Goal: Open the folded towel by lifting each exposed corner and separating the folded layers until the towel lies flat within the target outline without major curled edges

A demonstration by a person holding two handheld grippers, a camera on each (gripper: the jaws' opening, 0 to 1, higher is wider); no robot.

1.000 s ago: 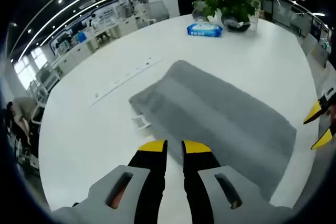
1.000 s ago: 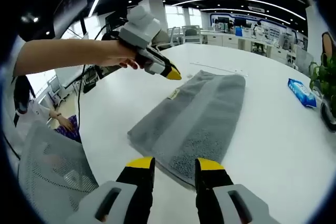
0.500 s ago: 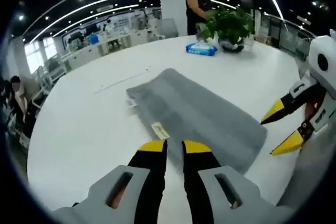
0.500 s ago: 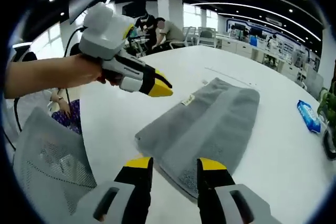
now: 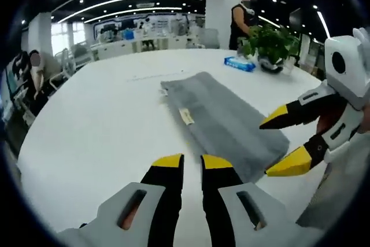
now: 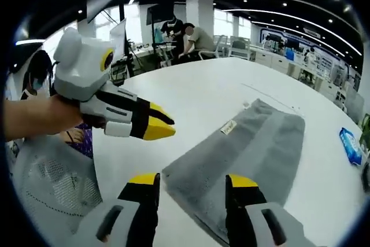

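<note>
A grey towel (image 5: 225,121) lies folded in a long strip on the white table (image 5: 92,137), with a small label (image 5: 186,116) on its near long edge. My left gripper (image 5: 192,161) hovers over bare table short of the towel's near end, jaws almost together with nothing between them. My right gripper (image 5: 281,143) comes in from the right, open, its yellow tips beside the towel's near corner. In the right gripper view the towel (image 6: 254,151) stretches away ahead of my open right gripper (image 6: 192,181). My left gripper (image 6: 159,124), held by a hand, hangs left of the towel.
A blue wipes pack (image 5: 240,63) and a potted plant (image 5: 270,41) stand at the table's far end, where a person (image 5: 243,15) is standing. A mesh chair (image 6: 46,192) sits at the near table edge. Seated people (image 6: 196,37) and desks lie beyond.
Both hands have shifted toward the towel's near end. The left gripper now sits lower and closer in the right gripper view. The right jaws stand a little wider. The towel lies as before.
</note>
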